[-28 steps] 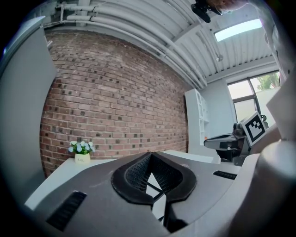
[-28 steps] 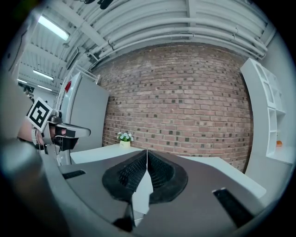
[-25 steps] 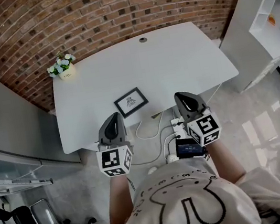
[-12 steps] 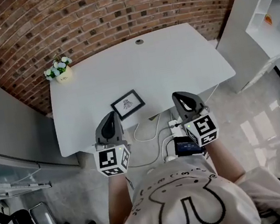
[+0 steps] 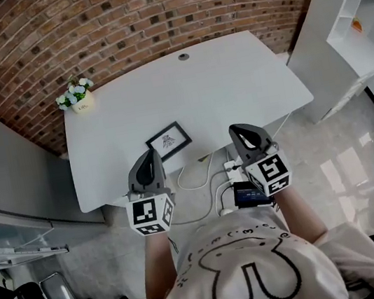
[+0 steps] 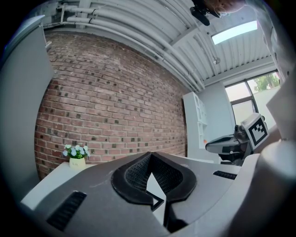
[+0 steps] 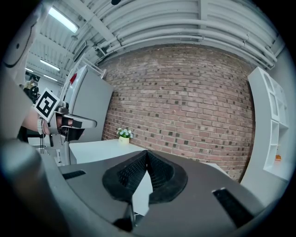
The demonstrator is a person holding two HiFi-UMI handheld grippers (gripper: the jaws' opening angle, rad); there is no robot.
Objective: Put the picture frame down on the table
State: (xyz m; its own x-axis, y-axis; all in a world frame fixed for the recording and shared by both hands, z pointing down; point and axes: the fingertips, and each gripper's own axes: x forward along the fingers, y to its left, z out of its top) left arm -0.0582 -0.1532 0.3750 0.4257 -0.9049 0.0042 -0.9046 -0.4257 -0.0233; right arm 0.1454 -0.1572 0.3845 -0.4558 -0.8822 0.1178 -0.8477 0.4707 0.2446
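Observation:
The black picture frame (image 5: 168, 140) lies flat on the white table (image 5: 232, 81), close to its front edge. My left gripper (image 5: 150, 155) hovers just in front of the frame, slightly to its left, shut and holding nothing. A dark corner, probably the frame's, shows through the gap below its closed jaws in the left gripper view (image 6: 150, 157). My right gripper (image 5: 236, 130) is at the table's front edge, right of the frame, also shut and empty (image 7: 146, 155).
A small pot of white flowers (image 5: 76, 96) stands at the table's far left corner. A power strip with cables (image 5: 230, 172) lies on the floor under the front edge. A white shelf unit (image 5: 361, 2) is at right, a grey cabinet (image 5: 5, 168) at left.
Only the head camera has drifted a little. The frame lies still on the table and both grippers stay shut at the front edge.

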